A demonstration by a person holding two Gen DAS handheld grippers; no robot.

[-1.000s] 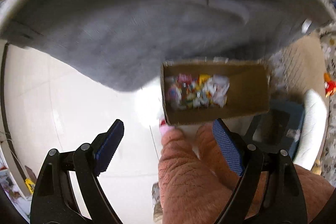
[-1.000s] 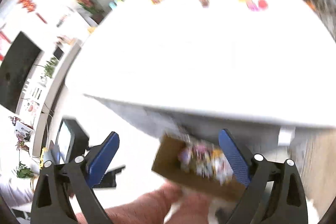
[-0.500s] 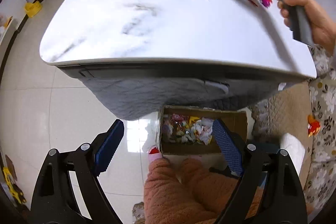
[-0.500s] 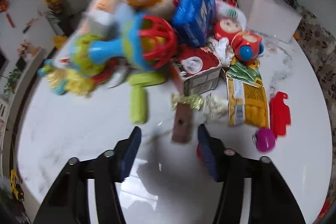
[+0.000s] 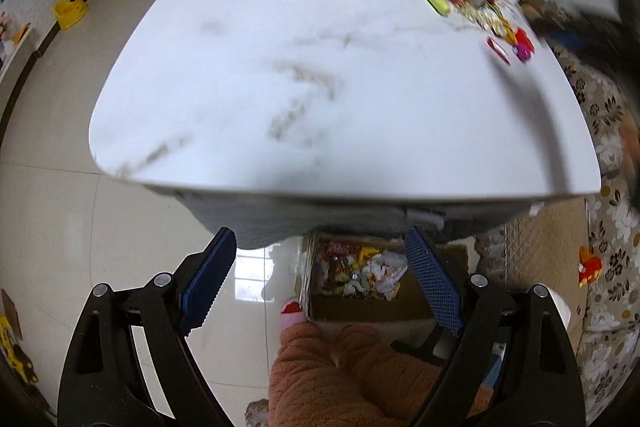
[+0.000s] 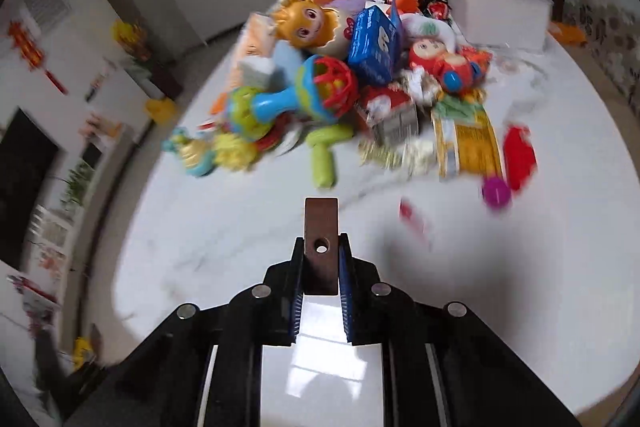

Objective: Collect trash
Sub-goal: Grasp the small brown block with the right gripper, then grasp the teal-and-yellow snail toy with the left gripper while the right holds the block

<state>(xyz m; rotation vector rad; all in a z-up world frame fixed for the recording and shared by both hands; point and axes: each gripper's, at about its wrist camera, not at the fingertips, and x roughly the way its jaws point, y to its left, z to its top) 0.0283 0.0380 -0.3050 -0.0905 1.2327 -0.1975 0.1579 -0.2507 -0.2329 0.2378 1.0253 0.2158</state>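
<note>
Trash here sits in two places: scraps already gathered in the cardboard box (image 5: pixel 352 277) on the floor under the table's near edge, and wrappers mixed into the toy heap on the white marble table (image 6: pixel 224 227). One piece is in hand — the right gripper (image 6: pixel 320 291) has its jaws pressed onto a flat brown strip (image 6: pixel 321 247) with a small hole through it (what it is made of I cannot tell), held up above bare tabletop, just short of the pile. The left gripper (image 5: pixel 320 283) hangs lower, jaws spread wide and holding nothing, looking down past the table edge at the box. By my reading the pick is done and the carry is the step in hand. The next move would call for bringing the strip back over the table edge and down over the box opening, then parting the jaws so it drops among the scraps. More waits after that — a yellow wrapper (image 6: pixel 468 143) and crumpled bits (image 6: pixel 400 151) beside the green toy (image 6: pixel 324 155) look like likely candidates.
</note>
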